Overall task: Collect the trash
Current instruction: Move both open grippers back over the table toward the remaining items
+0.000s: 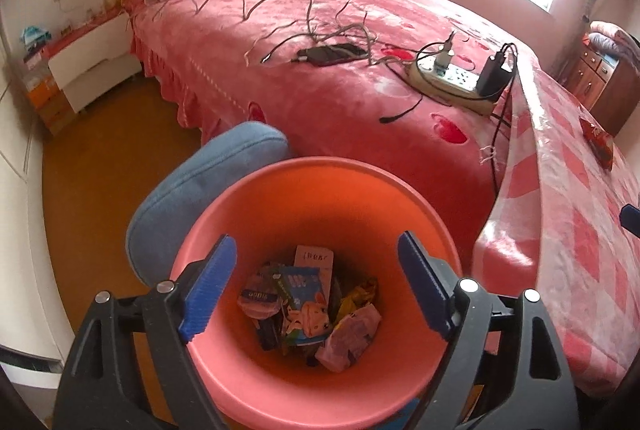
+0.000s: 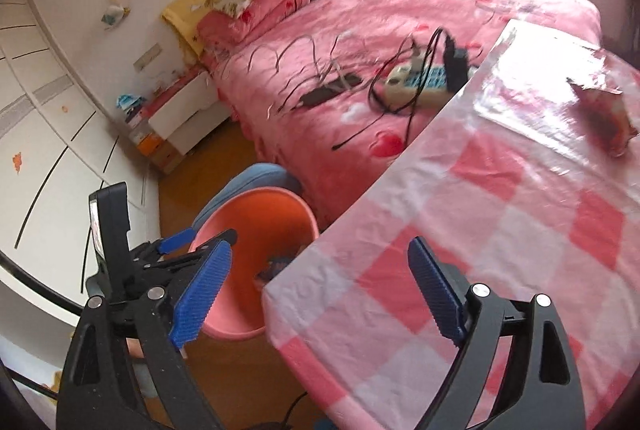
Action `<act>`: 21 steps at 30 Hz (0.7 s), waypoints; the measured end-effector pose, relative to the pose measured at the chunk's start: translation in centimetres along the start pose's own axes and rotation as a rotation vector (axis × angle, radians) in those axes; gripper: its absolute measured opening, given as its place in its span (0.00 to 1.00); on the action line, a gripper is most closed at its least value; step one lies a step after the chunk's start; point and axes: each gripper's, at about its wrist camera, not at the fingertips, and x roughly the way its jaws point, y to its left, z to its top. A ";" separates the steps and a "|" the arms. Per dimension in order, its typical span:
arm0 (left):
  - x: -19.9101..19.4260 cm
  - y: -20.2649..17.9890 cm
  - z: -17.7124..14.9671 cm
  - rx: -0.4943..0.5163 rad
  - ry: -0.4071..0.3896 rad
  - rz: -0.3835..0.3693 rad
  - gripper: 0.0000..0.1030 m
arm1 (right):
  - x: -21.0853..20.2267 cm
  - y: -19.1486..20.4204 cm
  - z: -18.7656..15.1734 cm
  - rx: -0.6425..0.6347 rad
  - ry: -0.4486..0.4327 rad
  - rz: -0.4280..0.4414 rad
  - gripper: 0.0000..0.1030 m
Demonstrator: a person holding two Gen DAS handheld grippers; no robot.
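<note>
1. Over the round salmon-pink plastic waste bin point(image 1: 320, 362) hangs the left gripper point(image 1: 316, 286), its blue ribbed fingers point(image 1: 208, 286) spread wide with nothing between them; the bin mouth fills the lower centre of the left wrist view, from about 4 to 8 o'clock.
2. At the bin's bottom lie crumpled wrappers and small printed packets point(image 1: 308, 306), so earlier pieces look to be already in.
3. The right gripper point(image 2: 316, 294) is above the near corner of the table under its pink-and-white checked plastic cloth point(image 2: 500, 214), jaws wide apart and empty.
4. One piece appears left: a torn red snack wrapper point(image 2: 604, 118) on the cloth at about 2 o'clock in the right wrist view, well apart from the gripper.
5. My reading of the step: reach across with the right gripper for that wrapper.
6. To do it well, come in low and level with the cloth, one finger on each side of the wrapper's raised crumpled edge, and close only once it sits between the pads.
7. Avoid pinching the glossy cloth; it looks slippery and could drag.
8. Keep the left gripper clear of the bin rim so the drop stays unobstructed.
9. The tangled cables and white power strip point(image 2: 416, 82) on the pink bed are not trash; leave them.
</note>
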 end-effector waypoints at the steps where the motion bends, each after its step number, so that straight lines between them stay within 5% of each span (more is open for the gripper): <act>1: -0.4 -0.4 0.2 0.010 -0.008 0.003 0.81 | -0.3 -0.2 0.0 -0.002 -0.015 -0.006 0.88; 21: -5.0 -8.8 1.4 0.213 -0.097 0.031 0.84 | -7.5 -6.4 -1.6 0.062 -0.230 -0.083 0.89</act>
